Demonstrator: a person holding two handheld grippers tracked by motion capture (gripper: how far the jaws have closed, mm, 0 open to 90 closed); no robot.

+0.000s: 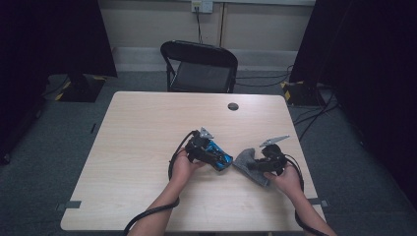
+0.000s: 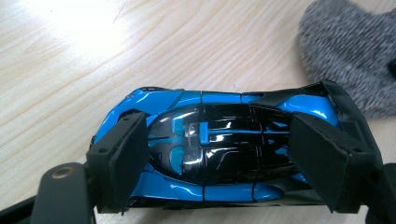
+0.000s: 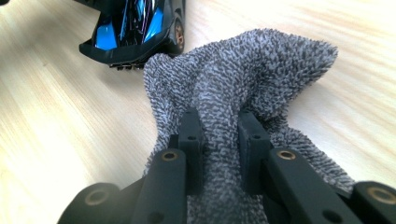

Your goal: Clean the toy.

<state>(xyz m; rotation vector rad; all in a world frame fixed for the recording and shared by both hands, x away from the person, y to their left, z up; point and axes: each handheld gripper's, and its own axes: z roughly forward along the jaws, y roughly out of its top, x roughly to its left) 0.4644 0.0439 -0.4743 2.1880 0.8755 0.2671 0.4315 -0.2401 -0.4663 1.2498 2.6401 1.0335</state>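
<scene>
Left gripper [image 2: 224, 154] clamping blue toy car [image 2: 219, 140] lengthwise, pads pressing nose and tail, car resting on table [image 1: 137, 147] directly between jaws.

Right gripper [image 3: 219, 135] pinching bunched grey cloth [image 3: 243, 79], jaws squeezed nearly together on fold; loose cloth fanning out ahead of jaws, edge just touching car's rear [image 3: 135, 42].

Likely wiping car next. Keeping left clamp firm, car pinned flat. Leading with loose cloth, not jaw tips, to avoid scratching glossy body. Stroking lightly along roof, away from left pads.
</scene>
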